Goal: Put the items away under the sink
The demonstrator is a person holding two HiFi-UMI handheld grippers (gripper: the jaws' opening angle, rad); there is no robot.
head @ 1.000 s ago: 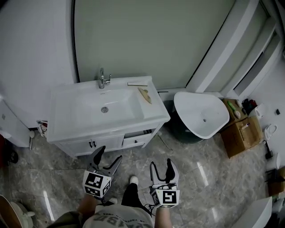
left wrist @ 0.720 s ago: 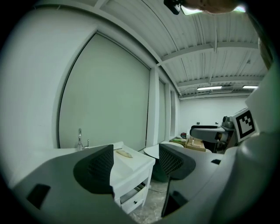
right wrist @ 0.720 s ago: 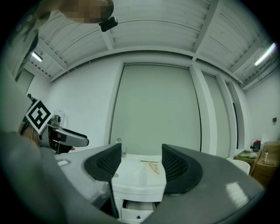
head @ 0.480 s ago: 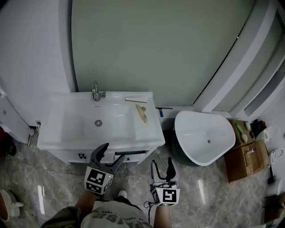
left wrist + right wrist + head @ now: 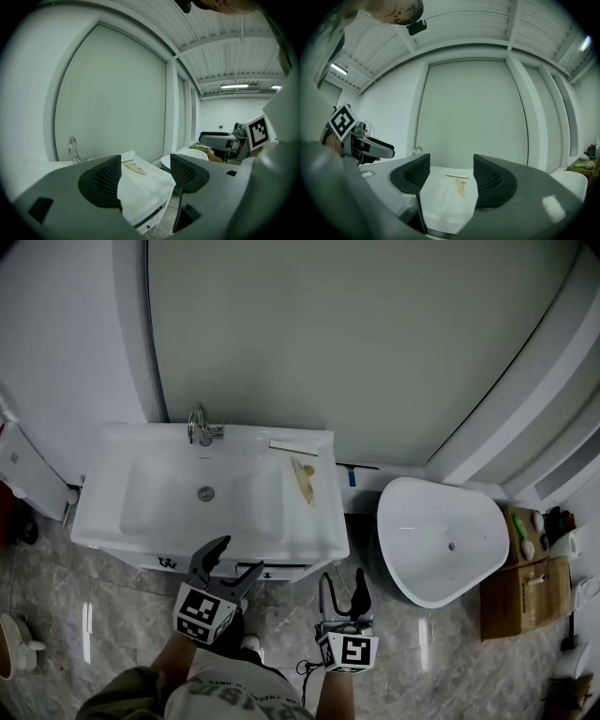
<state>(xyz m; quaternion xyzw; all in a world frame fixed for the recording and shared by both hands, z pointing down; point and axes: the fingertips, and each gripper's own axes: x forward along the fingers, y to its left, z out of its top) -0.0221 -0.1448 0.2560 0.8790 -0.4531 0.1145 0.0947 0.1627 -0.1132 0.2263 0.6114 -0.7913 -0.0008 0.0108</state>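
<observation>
A white sink vanity (image 5: pixel 309 538) stands against the wall with a chrome tap (image 5: pixel 200 426) at its back. On its right ledge lie a tan wooden brush-like item (image 5: pixel 304 482) and a thin flat stick (image 5: pixel 292 447); both show ahead in the right gripper view, the tan item (image 5: pixel 461 187) and the stick (image 5: pixel 457 176). The cabinet drawer (image 5: pixel 272 571) under the basin looks slightly ajar. My left gripper (image 5: pixel 228 566) is open and empty in front of the cabinet. My right gripper (image 5: pixel 341 591) is open and empty, lower right of the vanity. The tan item (image 5: pixel 135 168) also shows between the left jaws.
A white round-topped bin or stool (image 5: pixel 441 540) stands right of the vanity, with a brown cardboard box (image 5: pixel 517 589) holding small bottles beyond it. The floor is grey marble tile (image 5: pixel 122 615). A large pale green panel (image 5: pixel 319 334) fills the wall behind the sink.
The view has moved closer to the vanity and more squarely over it. Both grippers have come forward toward the cabinet front, staying open and empty.
</observation>
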